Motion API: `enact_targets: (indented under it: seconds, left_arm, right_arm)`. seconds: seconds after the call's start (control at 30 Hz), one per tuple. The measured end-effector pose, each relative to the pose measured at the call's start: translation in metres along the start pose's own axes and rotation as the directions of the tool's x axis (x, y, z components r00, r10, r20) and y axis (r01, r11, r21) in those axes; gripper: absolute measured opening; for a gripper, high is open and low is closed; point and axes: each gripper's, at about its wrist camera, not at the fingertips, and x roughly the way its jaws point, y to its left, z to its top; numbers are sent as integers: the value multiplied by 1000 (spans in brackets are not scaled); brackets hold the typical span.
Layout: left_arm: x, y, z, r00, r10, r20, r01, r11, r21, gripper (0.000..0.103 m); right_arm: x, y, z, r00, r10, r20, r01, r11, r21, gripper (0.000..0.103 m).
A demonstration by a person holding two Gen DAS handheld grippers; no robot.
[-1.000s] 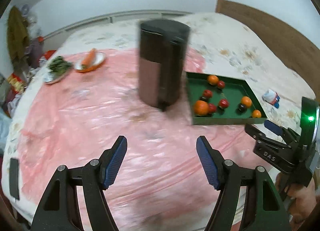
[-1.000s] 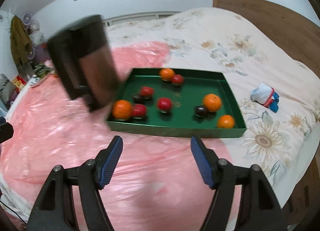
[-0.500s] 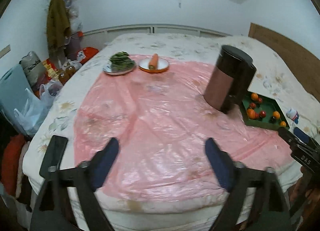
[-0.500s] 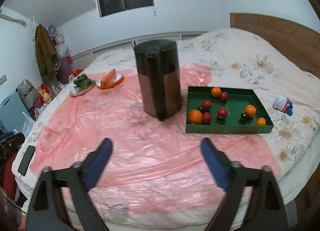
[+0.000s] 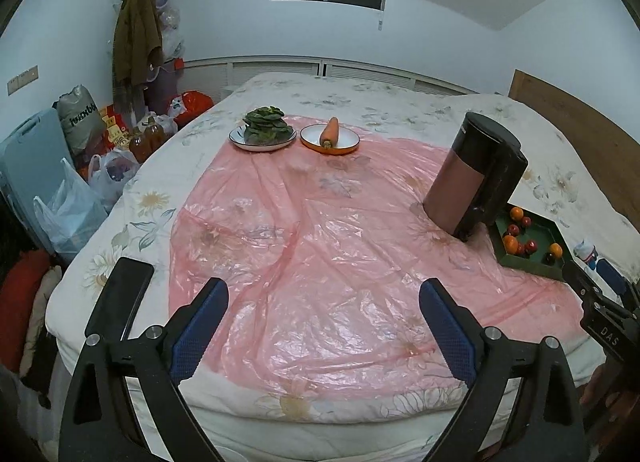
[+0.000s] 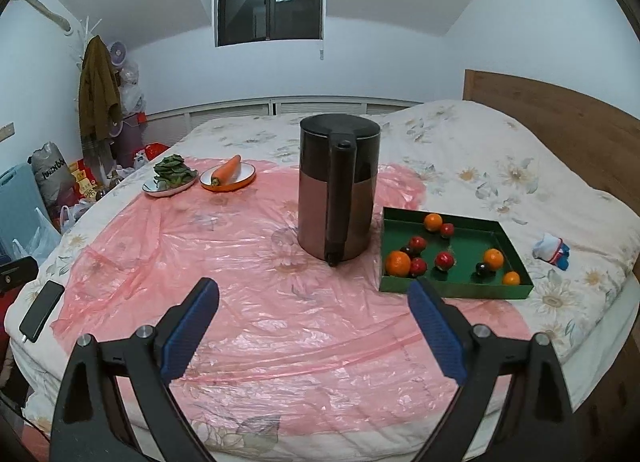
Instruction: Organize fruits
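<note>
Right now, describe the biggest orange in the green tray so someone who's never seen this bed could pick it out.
Find the tall dark kettle standing on the pink plastic sheet; the green tray sits just to its right. The biggest orange is in the tray's near corner closest to the kettle. It is larger than the other three oranges and touches a small red fruit.

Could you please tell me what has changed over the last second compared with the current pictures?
Both grippers, left and right, pulled back and up from the bed, so the kettle and green tray look smaller. Both jaws stayed open and empty; kettle, tray and fruit did not move.
</note>
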Motion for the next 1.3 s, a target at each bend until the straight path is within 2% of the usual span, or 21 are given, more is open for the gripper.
enact_targets:
  seconds: [0.33,0.53,0.83,1.3]
  left_arm:
    - [4,1,0,1000,0,-14,0,1000,-5,94]
    - [7,-2,2,999,45,-11,-45,999,10,96]
    - [12,0,3,998,56,-31,-56,998,8,98]
    - [15,-8,3,995,101,-14,-100,993,61,101]
  right_arm:
    - [-5,4,-3,1000,-15,18,15,1000,-15,103]
    - [-4,6,-2,1000,-7,17,7,1000,-15,103]
    - [-1,7,-4,1000,-1,10,1,1000,-21,103]
    - [0,8,-4,1000,-4,10,4,1000,-25,103]
